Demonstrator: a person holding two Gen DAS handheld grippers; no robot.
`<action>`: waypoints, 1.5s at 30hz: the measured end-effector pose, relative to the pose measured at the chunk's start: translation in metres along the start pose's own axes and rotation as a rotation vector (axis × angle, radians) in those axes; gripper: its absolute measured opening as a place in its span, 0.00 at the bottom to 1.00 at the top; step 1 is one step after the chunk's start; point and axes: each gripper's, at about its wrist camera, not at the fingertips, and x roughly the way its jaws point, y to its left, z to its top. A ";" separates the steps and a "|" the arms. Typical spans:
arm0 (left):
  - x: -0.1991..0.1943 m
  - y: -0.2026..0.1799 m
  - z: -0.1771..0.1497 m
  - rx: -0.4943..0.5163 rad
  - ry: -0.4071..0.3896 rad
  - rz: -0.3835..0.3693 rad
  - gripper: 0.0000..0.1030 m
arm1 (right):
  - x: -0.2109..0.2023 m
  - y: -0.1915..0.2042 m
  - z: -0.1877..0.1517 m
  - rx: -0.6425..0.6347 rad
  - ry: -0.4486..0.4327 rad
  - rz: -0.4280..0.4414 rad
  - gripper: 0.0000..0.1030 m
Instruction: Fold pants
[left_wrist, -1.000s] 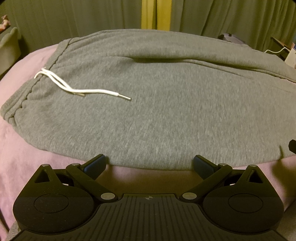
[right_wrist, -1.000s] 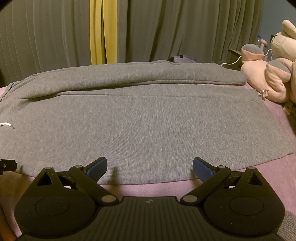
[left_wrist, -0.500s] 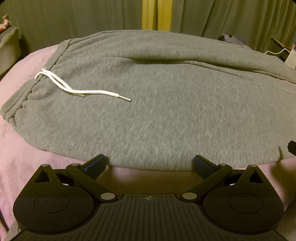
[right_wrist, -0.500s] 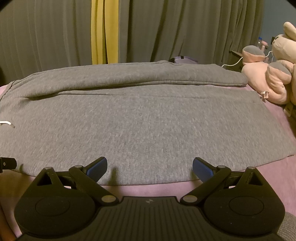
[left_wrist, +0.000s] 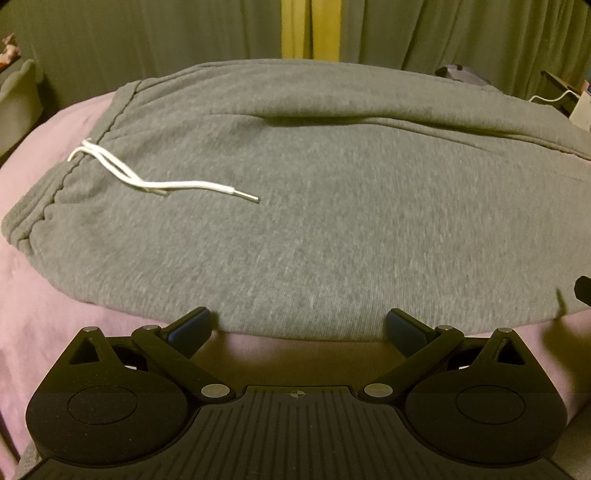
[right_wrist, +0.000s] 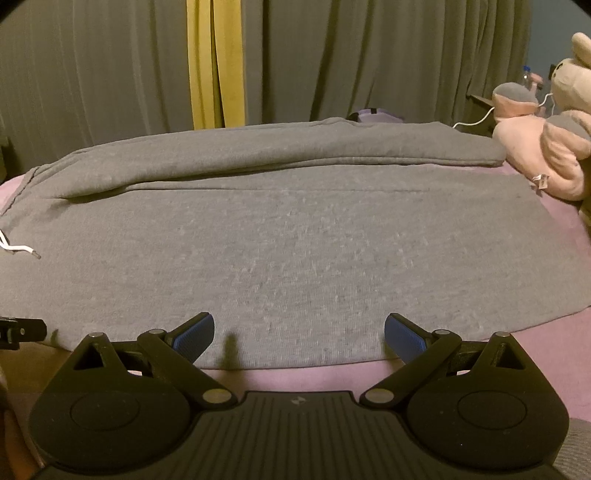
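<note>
Across the pink bed (left_wrist: 44, 325), the grey pants (left_wrist: 332, 206) lie spread lengthwise, with the waistband toward the left and the leg ends toward the right. The far leg is folded over in a long ridge along the back edge, seen from the right wrist camera as a raised band running side to side. A white drawstring (left_wrist: 162, 181) trails from the waistband onto the flat front of the pants, its metal-tipped end lying loose on the fabric.

The left claw (left_wrist: 298, 326) sits at the near hem of the pants, its blue-padded fingers spread wide and holding nothing. The right claw (right_wrist: 299, 332) stands the same way at the near edge farther along the leg, jaws wide apart and empty, fingertips just at the cloth's border. A pink plush toy (right_wrist: 546, 158) rests on the bed beside the leg ends. Grey-green curtains (right_wrist: 369, 59) hang behind, with a yellow strip between them.
</note>
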 end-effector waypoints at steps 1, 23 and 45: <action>0.000 0.000 0.000 0.001 0.001 0.001 1.00 | 0.000 -0.001 0.000 0.005 -0.002 0.001 0.96; 0.005 -0.002 0.001 0.007 0.017 -0.004 1.00 | -0.001 -0.009 0.002 0.076 -0.009 -0.007 0.96; 0.047 0.021 0.073 -0.179 -0.176 0.199 1.00 | 0.083 -0.058 0.056 0.185 0.416 0.039 0.96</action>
